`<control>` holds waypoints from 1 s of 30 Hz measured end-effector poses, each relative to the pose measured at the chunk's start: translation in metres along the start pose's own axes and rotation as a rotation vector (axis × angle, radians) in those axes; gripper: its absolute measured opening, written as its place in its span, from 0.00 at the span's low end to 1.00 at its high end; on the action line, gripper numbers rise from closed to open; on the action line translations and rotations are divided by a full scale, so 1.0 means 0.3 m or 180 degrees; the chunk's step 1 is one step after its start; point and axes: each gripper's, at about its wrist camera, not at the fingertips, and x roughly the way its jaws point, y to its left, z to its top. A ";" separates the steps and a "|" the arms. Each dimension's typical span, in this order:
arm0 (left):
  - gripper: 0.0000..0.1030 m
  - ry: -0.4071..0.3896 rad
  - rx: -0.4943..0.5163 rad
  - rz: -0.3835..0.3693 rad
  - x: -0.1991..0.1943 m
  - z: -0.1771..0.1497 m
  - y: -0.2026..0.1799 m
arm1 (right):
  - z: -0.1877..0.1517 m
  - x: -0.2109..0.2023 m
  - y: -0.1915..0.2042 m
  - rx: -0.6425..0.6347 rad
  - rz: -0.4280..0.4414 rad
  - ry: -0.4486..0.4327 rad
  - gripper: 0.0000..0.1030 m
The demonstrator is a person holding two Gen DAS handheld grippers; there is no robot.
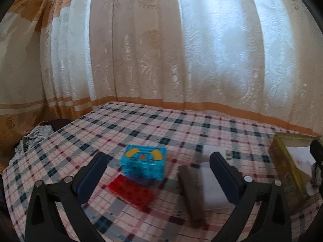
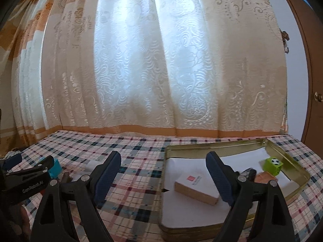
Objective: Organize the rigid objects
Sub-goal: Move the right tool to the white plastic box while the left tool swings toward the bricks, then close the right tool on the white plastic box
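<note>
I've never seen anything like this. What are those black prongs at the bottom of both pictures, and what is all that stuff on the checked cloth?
No robot here: a person holds a two-finger gripper in each hand, each with a wide-angle camera looking along its fingers. One picture comes from the left gripper, the other from the right gripper. Both are open and hold nothing.

Ahead of the left one, on the plaid cloth, lie a blue block, a red block, a dark bar and something flat and white.

The right one faces a shallow gold tin lined in white. Inside are a small white-topped box, a green cube with a football picture, a brownish piece and something dark, partly hidden. Curtains hang behind.
</note>
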 end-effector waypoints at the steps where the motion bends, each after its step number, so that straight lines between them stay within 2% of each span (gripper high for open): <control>1: 1.00 0.0016 -0.0015 0.0026 0.005 0.001 0.013 | -0.001 0.003 0.010 -0.0010 0.0015 0.0009 0.85; 5: 1.00 0.0122 -0.0202 0.0095 0.029 0.000 0.079 | 0.003 0.025 0.060 -0.0055 0.0121 0.0082 0.85; 10: 1.00 0.0247 -0.0426 0.0207 0.051 -0.007 0.149 | -0.001 0.075 0.126 -0.0120 0.0295 0.0302 0.85; 16: 1.00 0.0310 -0.0496 0.0266 0.060 -0.013 0.208 | -0.015 0.132 0.196 -0.0144 0.0533 0.0614 0.85; 22: 1.00 0.0351 -0.0546 0.0269 0.066 -0.017 0.235 | -0.043 0.220 0.288 -0.0231 0.0729 0.1089 0.85; 24: 1.00 0.0358 -0.0576 0.0264 0.067 -0.018 0.241 | -0.055 0.250 0.313 -0.0241 0.0793 0.1245 0.79; 30: 1.00 0.0379 -0.0570 0.0245 0.070 -0.020 0.239 | -0.090 0.275 0.375 -0.0389 0.0958 0.1526 0.79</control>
